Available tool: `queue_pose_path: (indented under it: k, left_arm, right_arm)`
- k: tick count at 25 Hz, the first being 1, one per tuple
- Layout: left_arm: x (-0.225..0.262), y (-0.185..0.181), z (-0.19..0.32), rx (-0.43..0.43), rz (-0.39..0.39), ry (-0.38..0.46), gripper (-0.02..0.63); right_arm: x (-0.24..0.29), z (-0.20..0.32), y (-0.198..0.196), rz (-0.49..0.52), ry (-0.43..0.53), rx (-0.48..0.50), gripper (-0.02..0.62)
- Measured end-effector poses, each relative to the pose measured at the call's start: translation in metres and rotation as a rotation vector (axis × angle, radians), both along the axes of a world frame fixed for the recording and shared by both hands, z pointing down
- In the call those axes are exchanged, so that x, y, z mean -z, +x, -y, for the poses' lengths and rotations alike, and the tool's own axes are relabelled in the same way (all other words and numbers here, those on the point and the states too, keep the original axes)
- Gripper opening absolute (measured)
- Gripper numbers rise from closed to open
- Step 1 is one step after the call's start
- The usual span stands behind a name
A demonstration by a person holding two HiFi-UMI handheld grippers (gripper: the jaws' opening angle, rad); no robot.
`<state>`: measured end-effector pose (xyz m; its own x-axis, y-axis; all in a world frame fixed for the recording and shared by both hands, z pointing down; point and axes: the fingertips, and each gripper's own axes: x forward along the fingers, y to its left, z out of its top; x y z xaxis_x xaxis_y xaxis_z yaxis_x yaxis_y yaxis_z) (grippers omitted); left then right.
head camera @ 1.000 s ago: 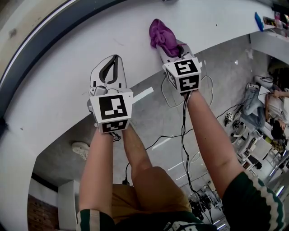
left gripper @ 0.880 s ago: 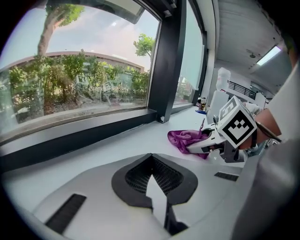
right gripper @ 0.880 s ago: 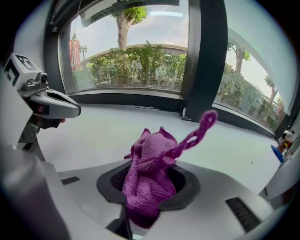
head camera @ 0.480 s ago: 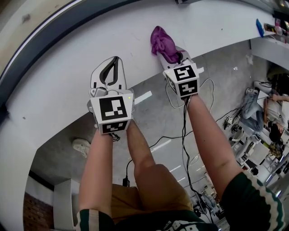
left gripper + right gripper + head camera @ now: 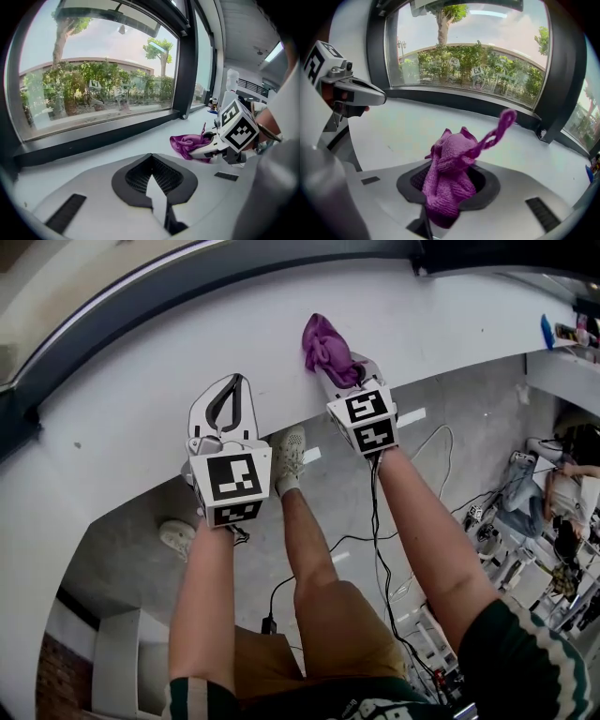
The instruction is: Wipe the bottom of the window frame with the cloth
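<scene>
The right gripper (image 5: 345,369) is clamping the bunched purple cloth (image 5: 325,343) low over the white sill (image 5: 141,399), short of the dark bottom window frame (image 5: 187,285), so wiping is seemingly not yet starting, while the left gripper (image 5: 233,382) is hovering empty, jaws together.

White tongs (image 5: 233,381), striped dark-green sleeves (image 5: 527,657)

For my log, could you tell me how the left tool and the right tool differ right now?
The left tool is shut on nothing; the right tool is shut on the purple cloth. The left tool's hollow shows bare; the right tool's is stuffed, cloth bunching beyond its tips. Both point across the white sill.
</scene>
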<state>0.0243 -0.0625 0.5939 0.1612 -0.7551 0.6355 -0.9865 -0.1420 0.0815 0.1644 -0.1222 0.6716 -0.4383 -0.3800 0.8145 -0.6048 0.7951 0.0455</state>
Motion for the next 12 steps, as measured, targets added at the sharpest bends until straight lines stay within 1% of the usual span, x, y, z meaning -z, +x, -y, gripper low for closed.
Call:
queue_pose_path:
  k: [4, 10, 12]
  left_arm:
    - [0.004, -0.039, -0.026, 0.036, 0.023, -0.007, 0.006]
    - [0.01, -0.094, -0.065, 0.117, 0.04, -0.007, 0.006]
    - [0.011, -0.109, -0.077, 0.137, 0.044, -0.007, 0.006]
  right_arm:
    - [0.001, -0.018, -0.038, 0.005, -0.013, 0.029, 0.13]
    - [0.0, -0.054, -0.109, 0.026, -0.018, 0.125, 0.13]
    - [-0.001, -0.066, -0.129, 0.035, -0.018, 0.14, 0.13]
